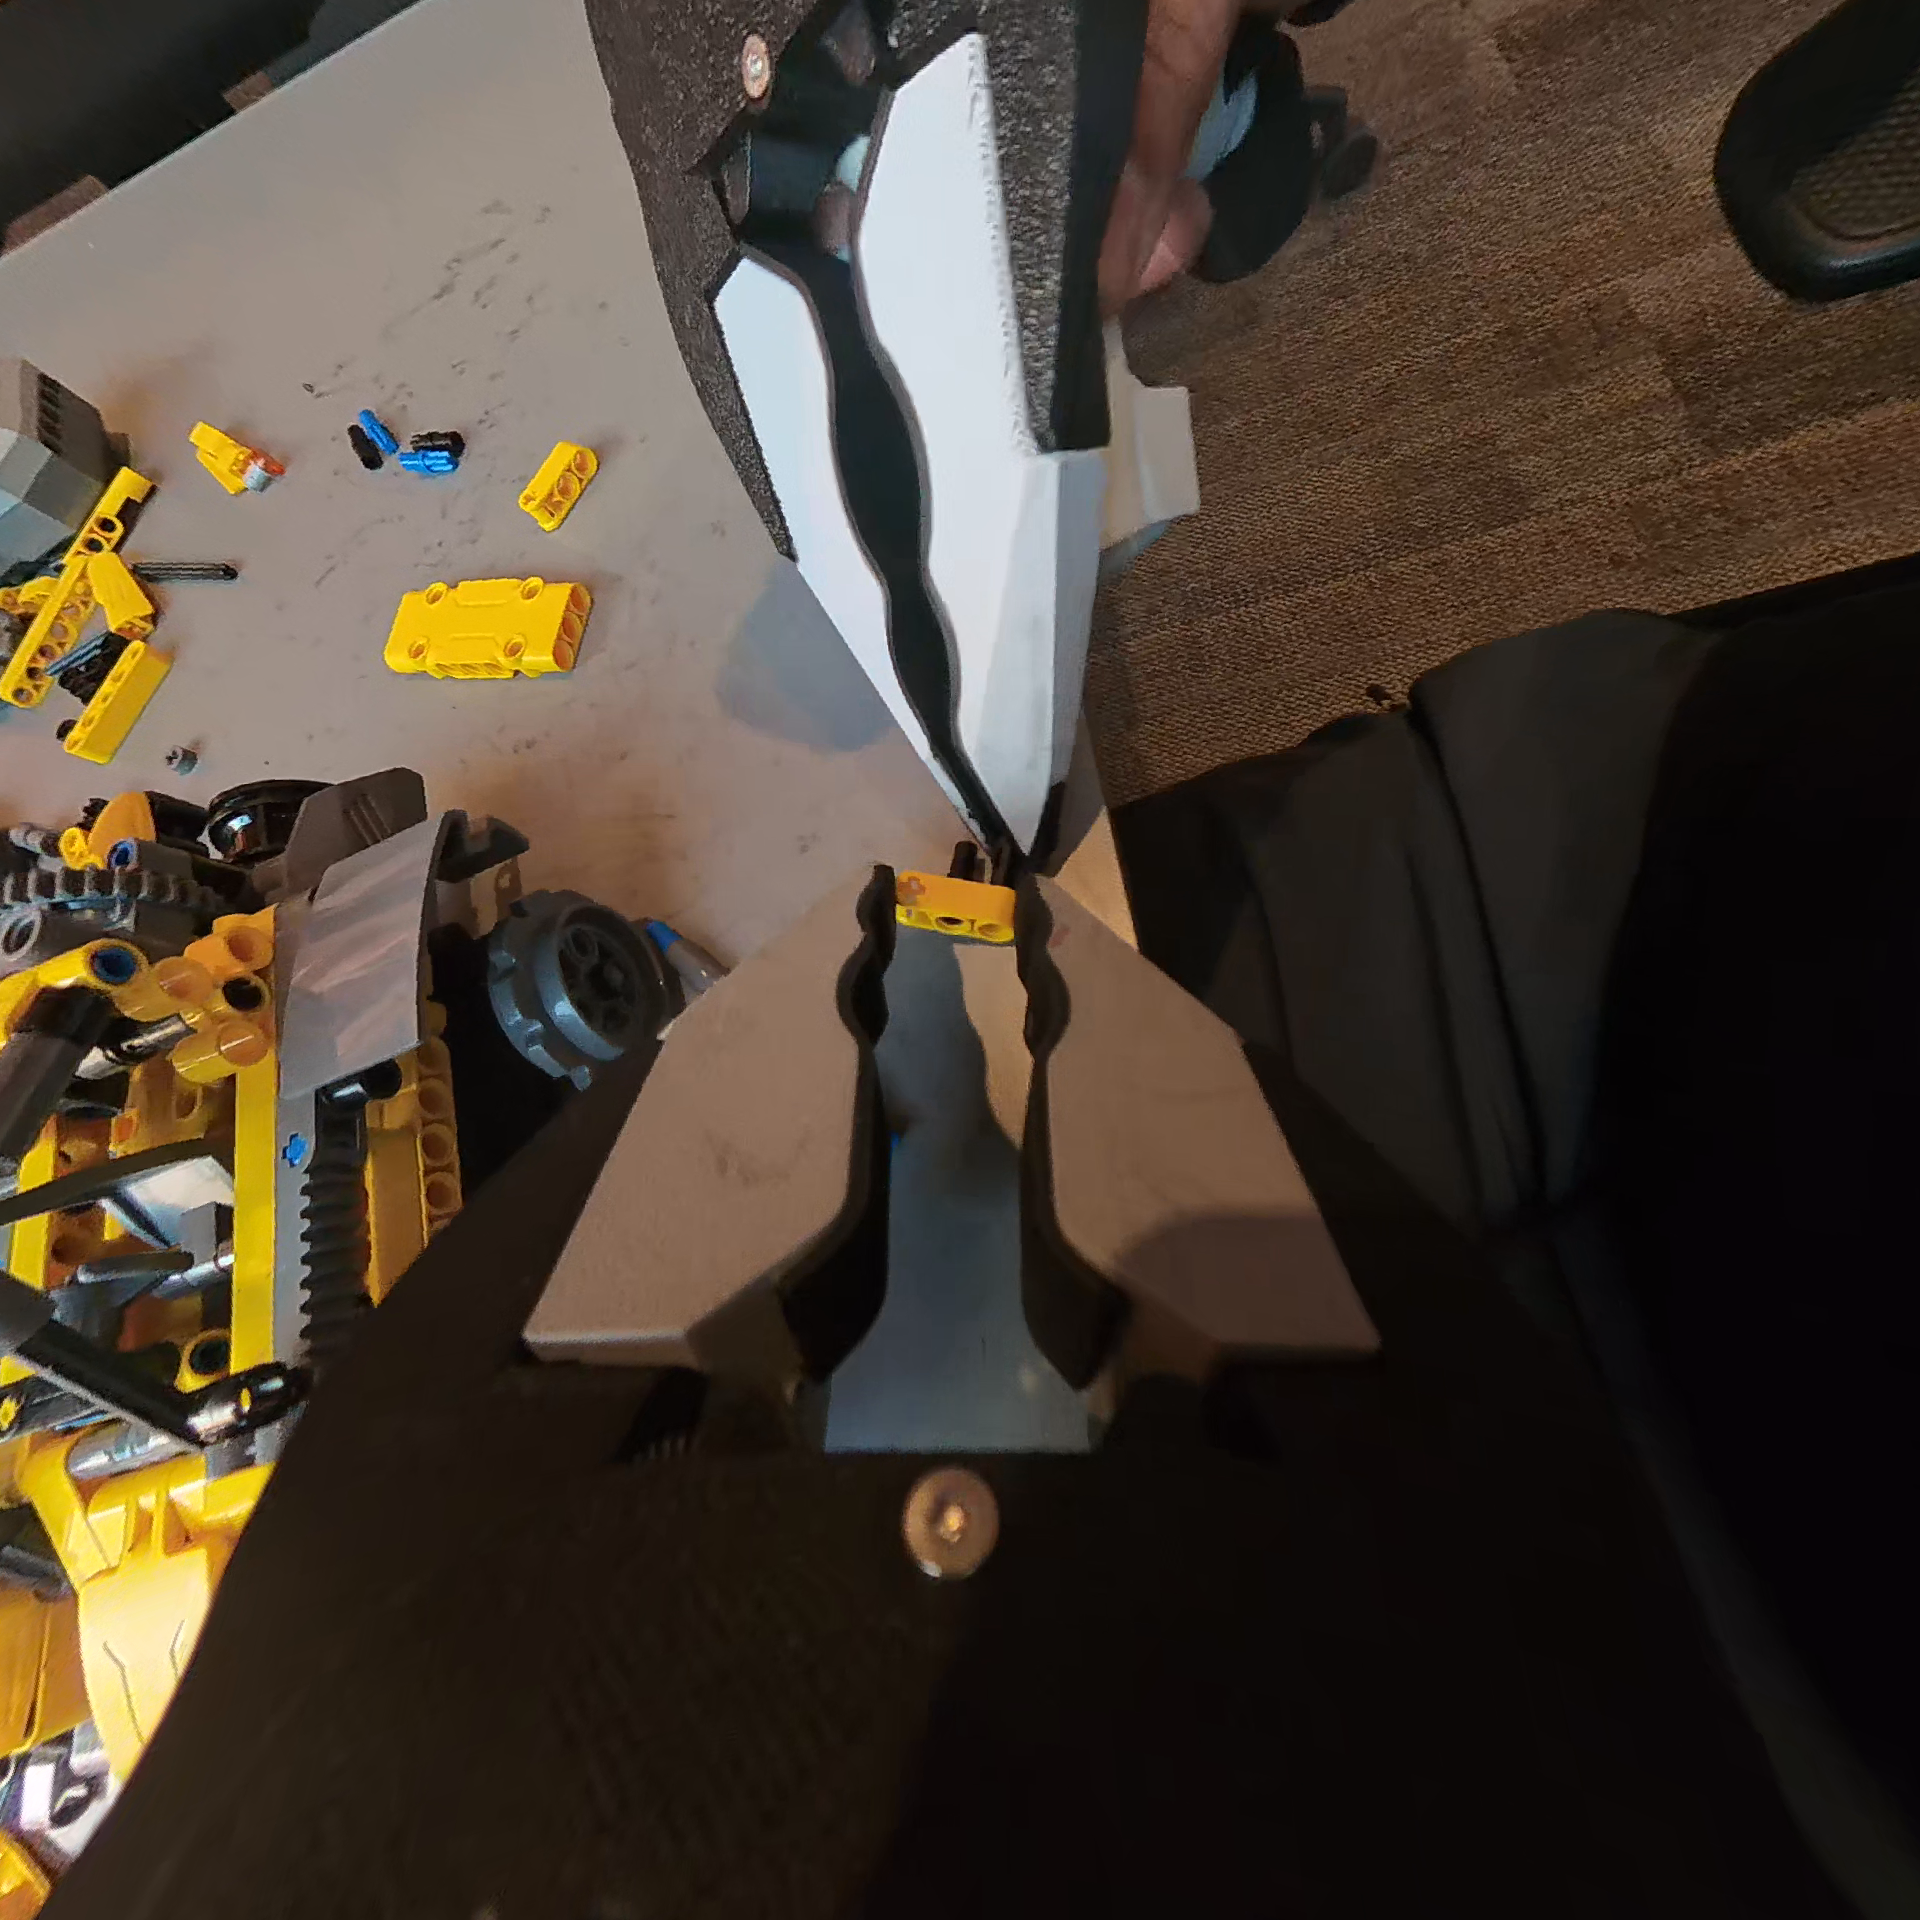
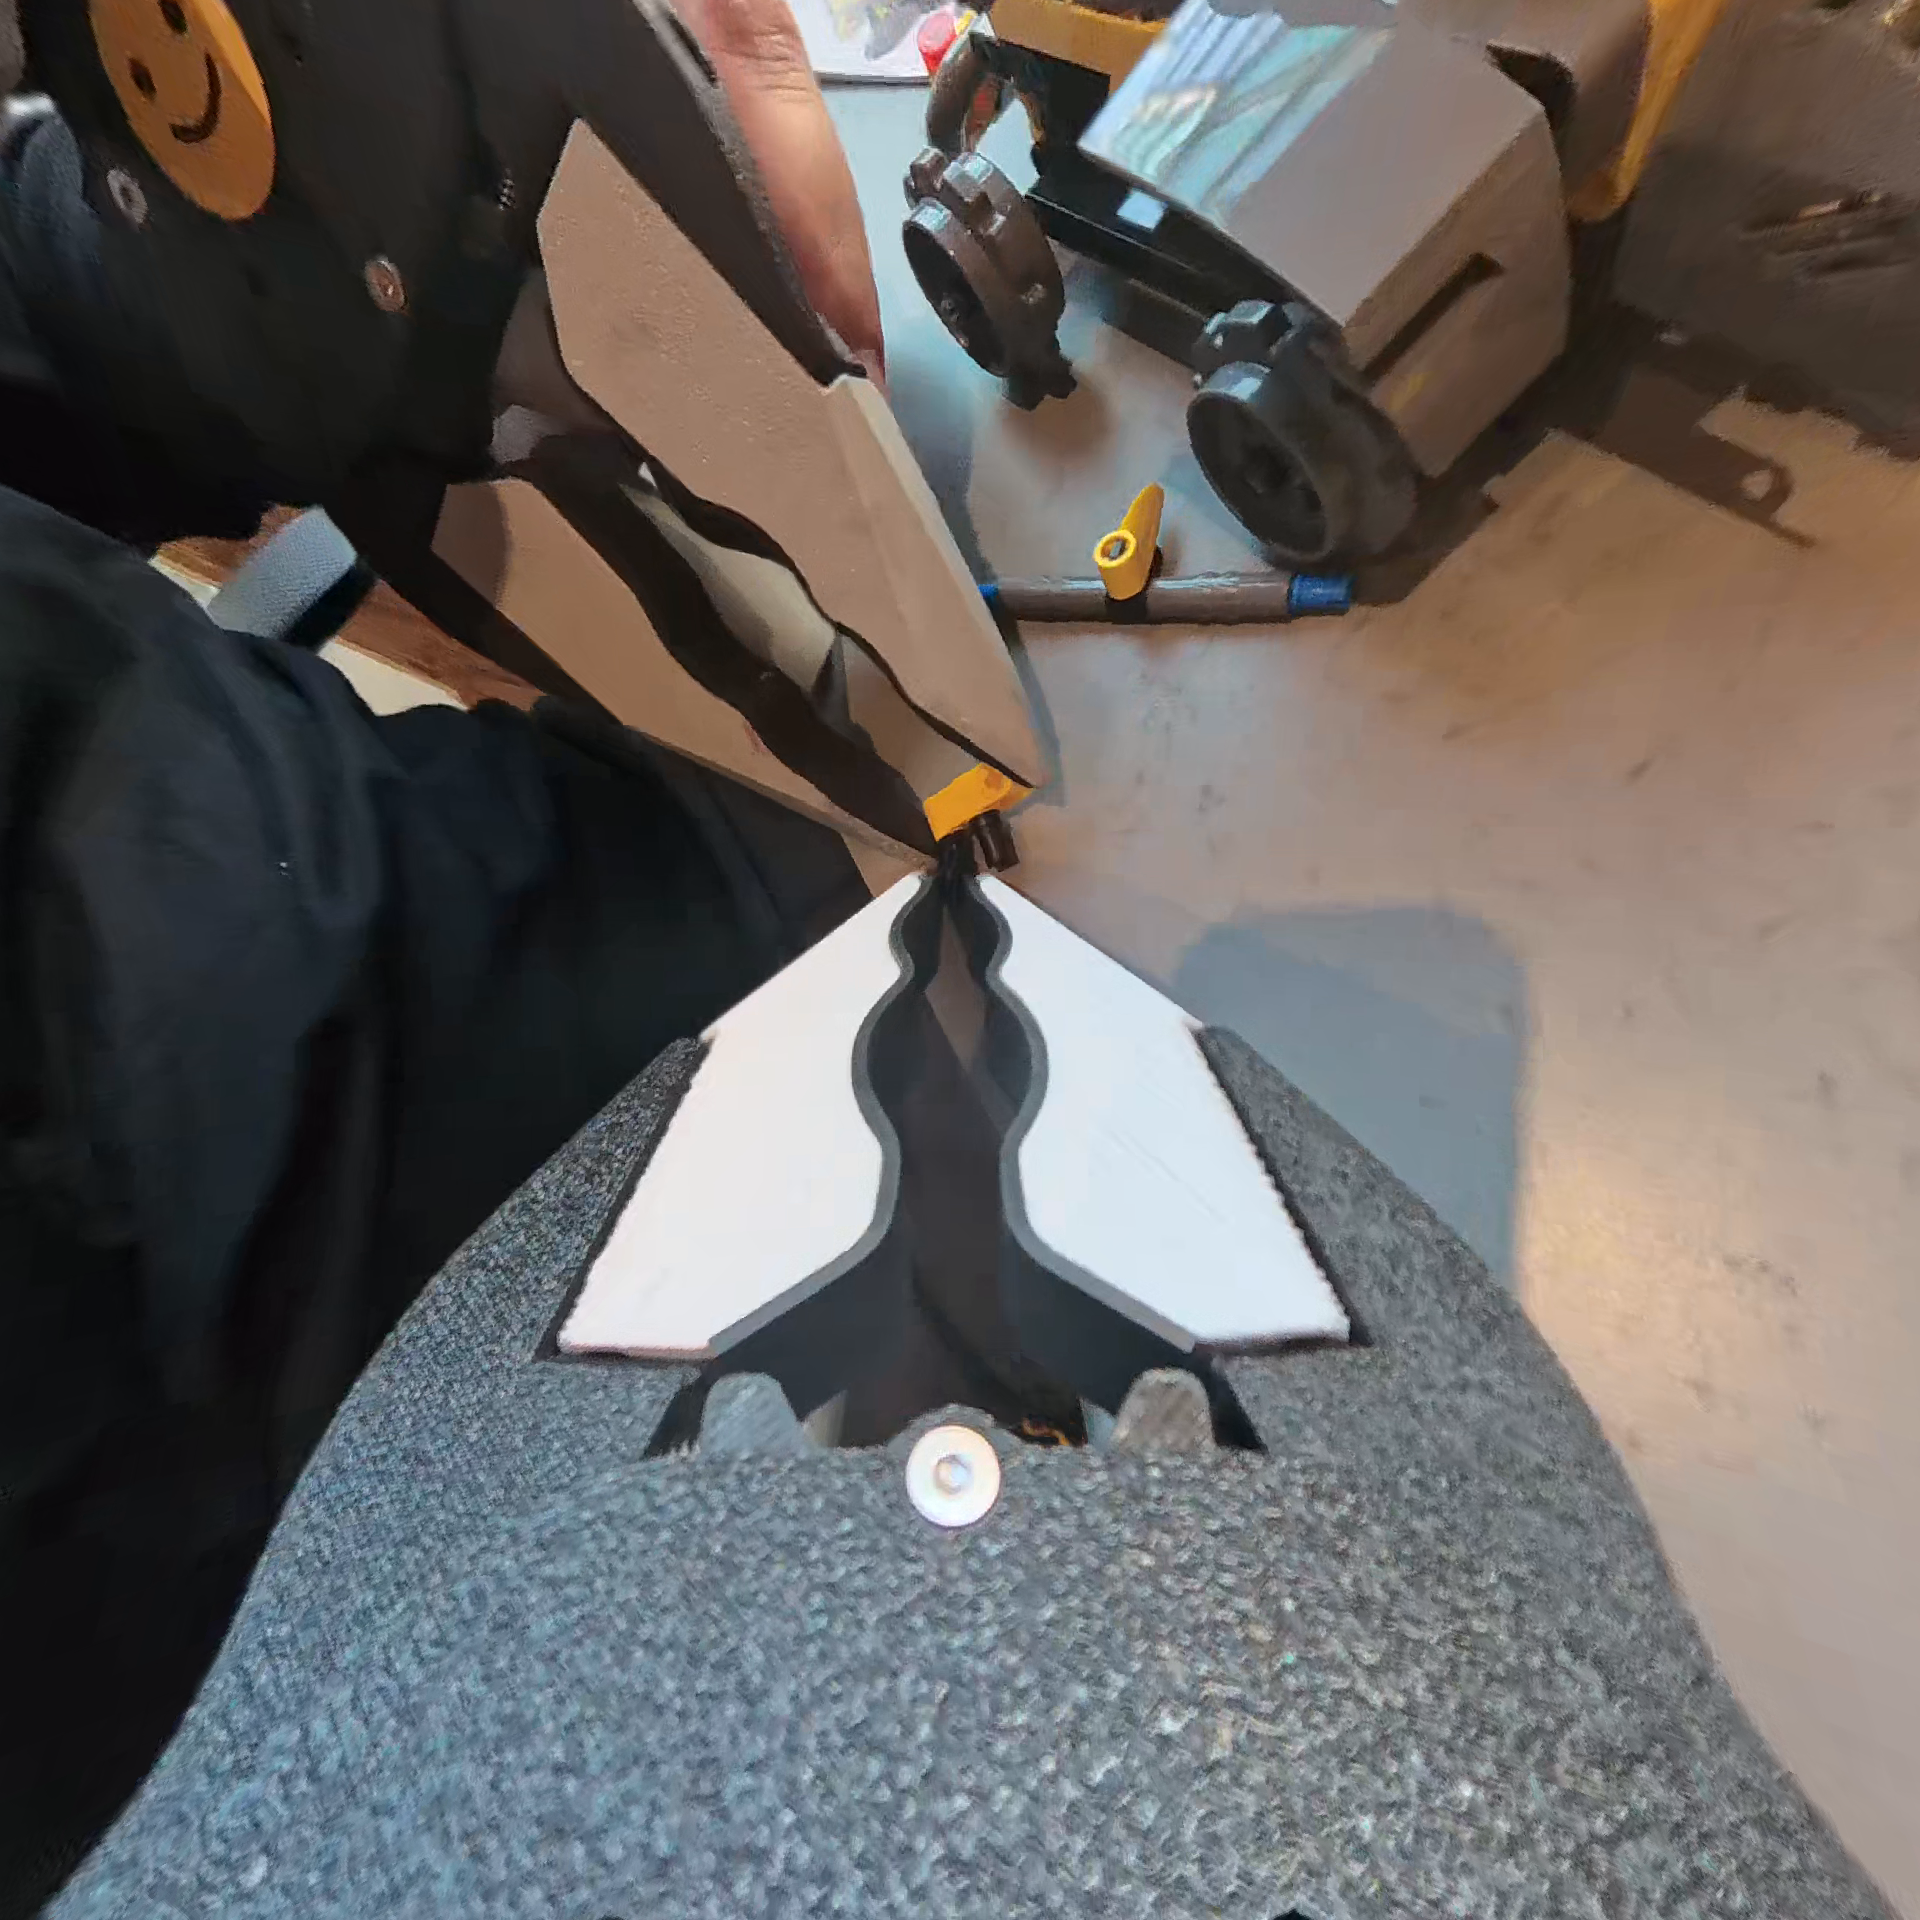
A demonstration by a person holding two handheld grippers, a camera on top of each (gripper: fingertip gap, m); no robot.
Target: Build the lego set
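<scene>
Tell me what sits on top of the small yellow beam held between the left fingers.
A black pin sticks out of the yellow beam, pinched by the right gripper. The left gripper clamps the beam's ends. How deep the pin sits is hidden.

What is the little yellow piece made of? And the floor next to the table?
The little yellow piece held in the left gripper looks like hard, smooth plastic: bright even colour, crisp moulded holes. The right gripper pinches a small black pin on it, probably plastic too. The floor looks like brown carpet, with a fuzzy, speckled weave.
</scene>
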